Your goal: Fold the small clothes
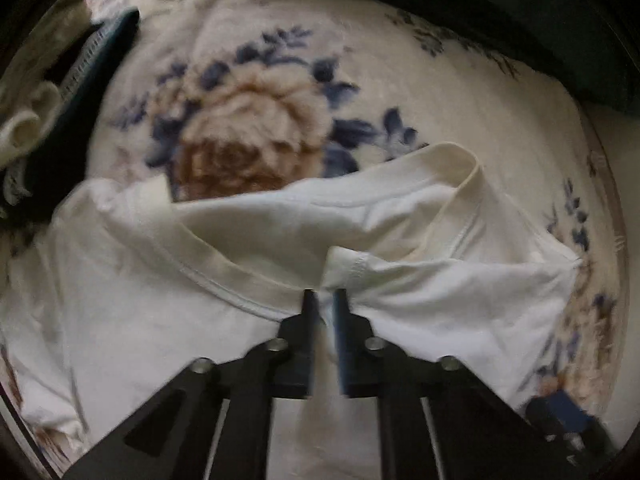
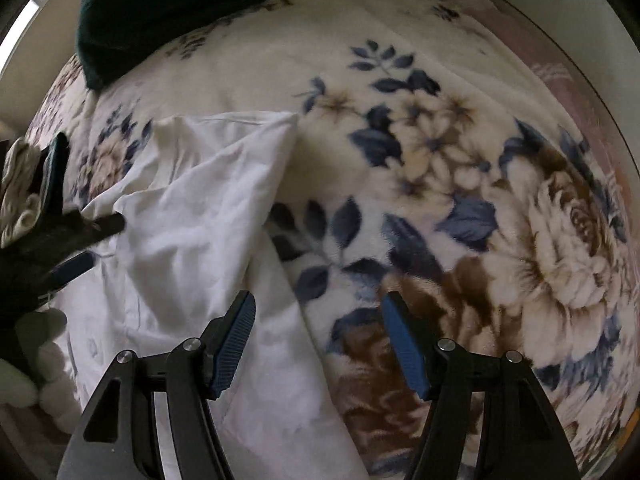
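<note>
Left gripper (image 1: 324,300) is pinching a small fold of the white T-shirt (image 1: 160,300) just beside its collar (image 1: 224,276), jaws nearly shut; grip looks thin & could be slipping if pulled hard. Right gripper (image 2: 318,316) is hanging wide open, empty, over the shirt's edge on the floral blanket (image 2: 460,160). Beyond, dark clothes (image 1: 520,20) are lying nr enough to snag.
</note>
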